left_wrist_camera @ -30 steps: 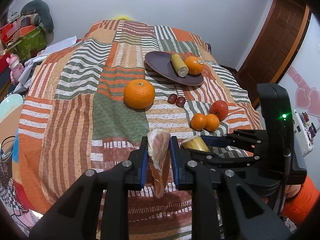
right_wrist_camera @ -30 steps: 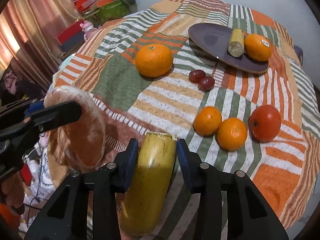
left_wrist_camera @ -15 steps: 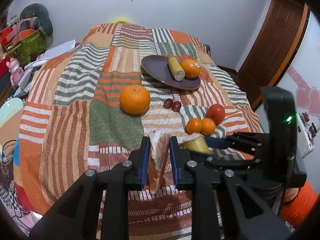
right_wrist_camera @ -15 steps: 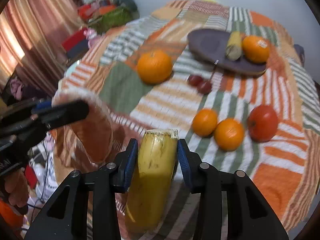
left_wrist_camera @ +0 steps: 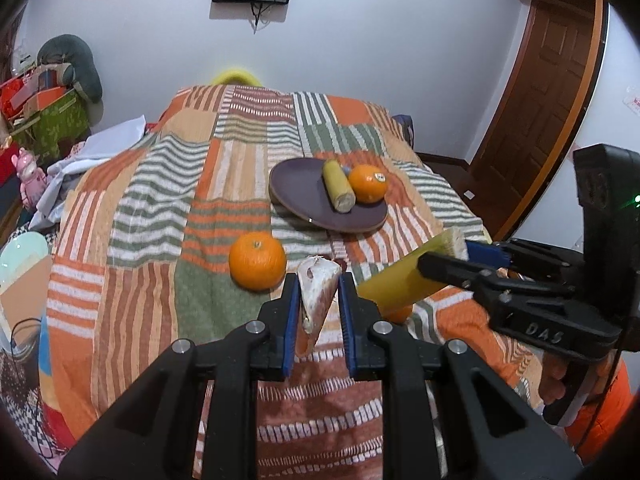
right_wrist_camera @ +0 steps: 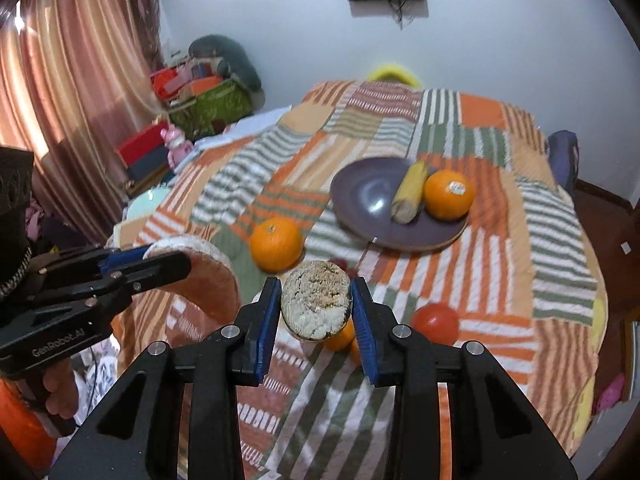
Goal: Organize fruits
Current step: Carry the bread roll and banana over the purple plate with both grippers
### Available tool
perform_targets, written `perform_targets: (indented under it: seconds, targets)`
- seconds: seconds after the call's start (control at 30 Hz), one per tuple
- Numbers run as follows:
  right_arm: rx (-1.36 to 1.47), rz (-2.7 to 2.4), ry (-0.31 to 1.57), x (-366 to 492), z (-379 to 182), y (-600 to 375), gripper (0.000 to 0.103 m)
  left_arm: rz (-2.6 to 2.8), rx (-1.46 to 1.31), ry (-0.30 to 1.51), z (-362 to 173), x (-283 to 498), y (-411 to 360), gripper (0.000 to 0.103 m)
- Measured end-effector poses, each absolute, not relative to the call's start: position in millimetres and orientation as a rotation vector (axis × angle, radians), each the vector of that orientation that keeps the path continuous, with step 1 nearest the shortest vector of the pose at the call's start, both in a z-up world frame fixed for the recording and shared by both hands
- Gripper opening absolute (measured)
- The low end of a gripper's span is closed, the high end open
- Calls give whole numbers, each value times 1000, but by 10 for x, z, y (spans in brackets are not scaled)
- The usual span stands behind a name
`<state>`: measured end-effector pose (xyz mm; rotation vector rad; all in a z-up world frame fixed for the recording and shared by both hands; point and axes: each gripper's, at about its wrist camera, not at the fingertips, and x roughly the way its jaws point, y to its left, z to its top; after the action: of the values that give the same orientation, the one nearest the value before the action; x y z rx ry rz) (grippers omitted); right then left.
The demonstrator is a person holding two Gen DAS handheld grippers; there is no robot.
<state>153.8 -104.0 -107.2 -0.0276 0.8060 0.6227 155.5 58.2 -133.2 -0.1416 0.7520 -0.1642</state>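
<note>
Left wrist: left gripper (left_wrist_camera: 319,300) clamping fruit wedge (left_wrist_camera: 316,295), short of plate (left_wrist_camera: 304,184) already holding banana piece (left_wrist_camera: 338,186) and orange (left_wrist_camera: 368,183). Right wrist: right gripper (right_wrist_camera: 316,306), just tightened, pinching banana chunk (right_wrist_camera: 316,304); large orange (right_wrist_camera: 276,244), tomato (right_wrist_camera: 435,319) unplated.

A pink-fleshed fruit wedge (left_wrist_camera: 316,296) with a pale rind is held upright above the near edge of the patchwork bedspread (left_wrist_camera: 152,208), point downward. A yellow banana piece (right_wrist_camera: 317,305) with a rough whitish cut end is held just beside it, tilted up. A purple plate (left_wrist_camera: 296,184) is set toward the far right part of the bedspread; on it a second banana piece (left_wrist_camera: 338,186) is laid beside a stickered orange (left_wrist_camera: 368,183), the two touching. A large orange (left_wrist_camera: 257,260) is placed near the middle. A red tomato (right_wrist_camera: 435,319) and small oranges (right_wrist_camera: 340,338) are seen toward the near right edge, partly hidden.
</note>
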Motion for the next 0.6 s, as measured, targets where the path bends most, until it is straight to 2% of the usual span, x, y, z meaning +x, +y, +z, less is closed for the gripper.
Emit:
perform_targets:
  seconds: [0.6]
  targets:
    - [8,531,716,2114,-825,-1367,32,-163,-147,687,-1081,2176,586,19]
